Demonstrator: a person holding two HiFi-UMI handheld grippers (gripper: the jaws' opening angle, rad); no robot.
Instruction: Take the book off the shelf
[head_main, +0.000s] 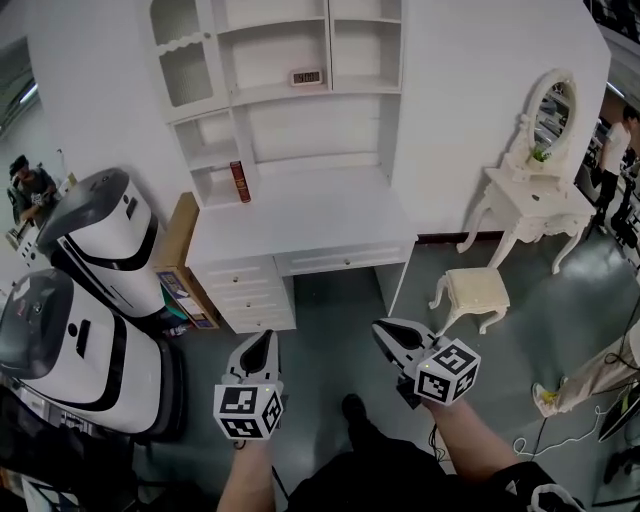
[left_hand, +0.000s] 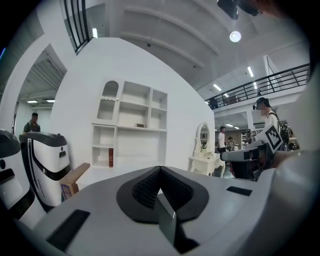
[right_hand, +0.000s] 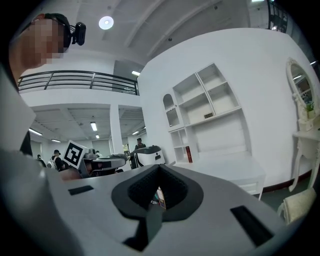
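Approach stage, before any contact. Book: red, upright in the lowest left cubby of the shelf unit, against that cubby's right wall. Left gripper: out in front of the shelf unit and well apart from it, over the floor, jaws together on nothing. Right gripper: also in front of the shelf unit and well apart from it, jaws together, empty. Next move, as judged: bring one gripper up to the cubby, part its jaws, and close them across the spine.
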